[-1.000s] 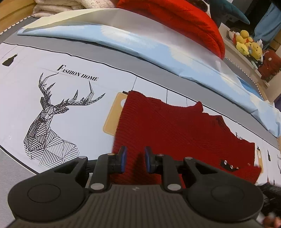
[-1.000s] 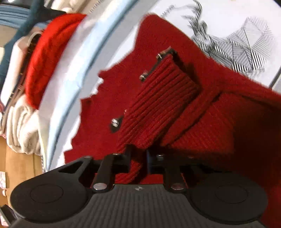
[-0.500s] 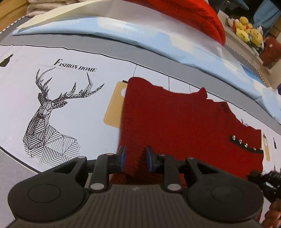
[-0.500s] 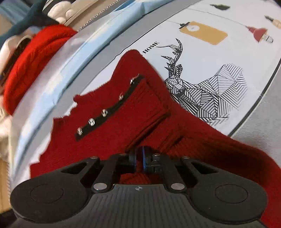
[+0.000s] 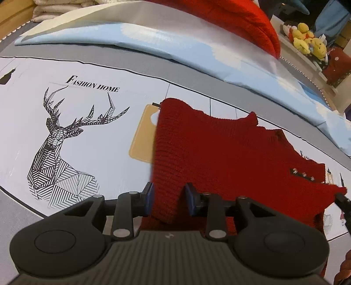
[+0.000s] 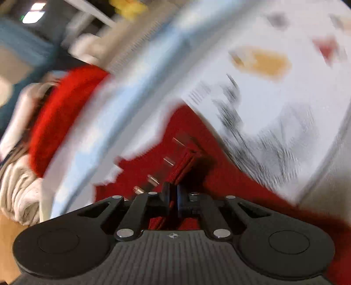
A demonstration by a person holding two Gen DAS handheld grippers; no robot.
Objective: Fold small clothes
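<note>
A dark red knit sweater (image 5: 230,157) lies spread on the printed bed sheet (image 5: 98,136). Its near left edge stands as a fold between the blue pads of my left gripper (image 5: 169,198). Those jaws are opening, and a small gap shows at the right pad. In the blurred right wrist view, my right gripper (image 6: 173,197) is shut on a ribbed part of the sweater (image 6: 219,175), beside a row of metal studs (image 6: 169,161). The left wrist view shows the right gripper (image 5: 342,198) at the far right, pulling the sweater's corner to a point.
A geometric deer print (image 5: 59,142) lies left of the sweater. Behind it are a folded light blue sheet (image 5: 175,43), a bright red knit (image 5: 241,17) and pale folded knits (image 5: 54,8). Yellow plush toys (image 5: 307,39) sit on a ledge at the back right.
My left gripper's jaws have widened around the sweater's edge. The right gripper closed fully on the ribbed part and is swinging fast, so its view has blurred. The studded strip moved right.
</note>
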